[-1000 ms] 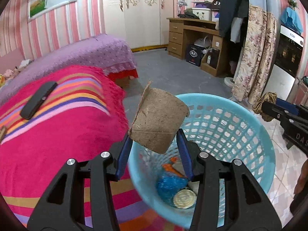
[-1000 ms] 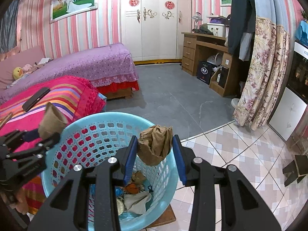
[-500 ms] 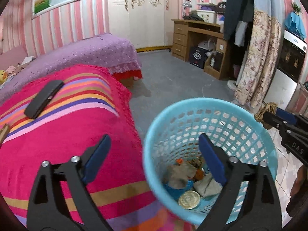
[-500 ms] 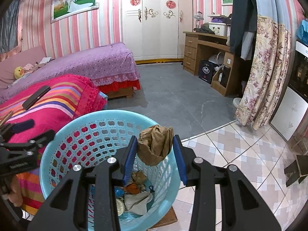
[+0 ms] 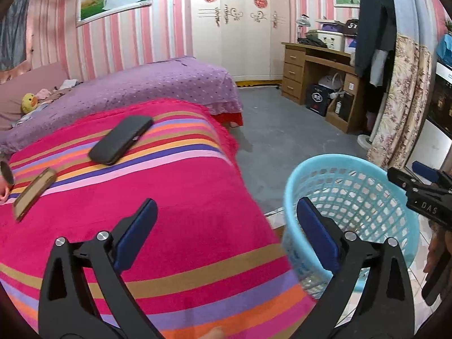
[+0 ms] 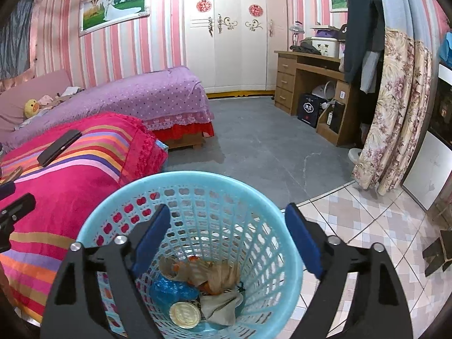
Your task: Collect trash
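Right hand-held gripper [image 6: 227, 237] hangs over the blue basket [image 6: 282, 214], jaws spread wide, nothing between them. Basket sits on the floor just beside the striped bed [image 5: 180, 197]. Inside it: crumpled brown paper [image 6: 223, 275], a blue wrapper [image 6: 172, 289], a round gold lid [image 6: 185, 315], a grey scrap.

Left hand-held gripper [image 5: 226, 231] is also open and empty, over the bed's near edge. On the bed, far left: a black phone case [image 5: 121, 139] and a tan flat object [image 5: 34, 193]; neither looks like trash. Judgement: collection appears nearly complete; no loose trash visible.
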The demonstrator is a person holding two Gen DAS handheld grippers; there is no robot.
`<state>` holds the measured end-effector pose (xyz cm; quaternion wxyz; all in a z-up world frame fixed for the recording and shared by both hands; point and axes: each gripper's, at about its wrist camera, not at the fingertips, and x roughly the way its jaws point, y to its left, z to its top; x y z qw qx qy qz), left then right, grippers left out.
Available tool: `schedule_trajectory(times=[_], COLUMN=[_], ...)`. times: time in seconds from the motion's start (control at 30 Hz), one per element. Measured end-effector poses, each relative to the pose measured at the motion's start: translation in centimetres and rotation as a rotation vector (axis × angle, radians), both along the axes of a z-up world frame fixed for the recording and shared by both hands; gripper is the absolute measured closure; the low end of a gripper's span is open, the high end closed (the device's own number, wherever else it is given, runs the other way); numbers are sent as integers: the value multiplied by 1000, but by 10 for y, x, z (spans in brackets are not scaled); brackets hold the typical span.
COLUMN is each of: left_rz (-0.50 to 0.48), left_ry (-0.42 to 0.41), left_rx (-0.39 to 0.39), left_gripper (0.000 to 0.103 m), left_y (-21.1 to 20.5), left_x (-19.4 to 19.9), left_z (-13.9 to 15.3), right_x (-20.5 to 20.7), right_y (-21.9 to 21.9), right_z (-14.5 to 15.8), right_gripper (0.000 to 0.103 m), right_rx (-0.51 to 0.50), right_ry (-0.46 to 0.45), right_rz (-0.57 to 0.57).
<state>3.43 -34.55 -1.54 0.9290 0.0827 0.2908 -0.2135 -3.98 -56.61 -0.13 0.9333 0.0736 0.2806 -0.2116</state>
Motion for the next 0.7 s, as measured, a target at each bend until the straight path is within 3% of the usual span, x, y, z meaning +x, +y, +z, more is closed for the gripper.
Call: schedule_trajectory(times=[0.2,0.37,0.7], left_rz=[50,97,127], left_ry=[-36,-74,-165], left_rx=[0,-8,0], left_gripper=[6,6,6], left_y=[40,81,142], left_x=[-8,-22,-67], left_z=[9,21,41], right_x=[-4,-14,-50], right_y=[23,60,131], right_z=[15,27,48], right_gripper=[5,5,5], right_rx=[-23,-60,-14], right_ry=[-31,-28,-95], right_rz=[20,70,119])
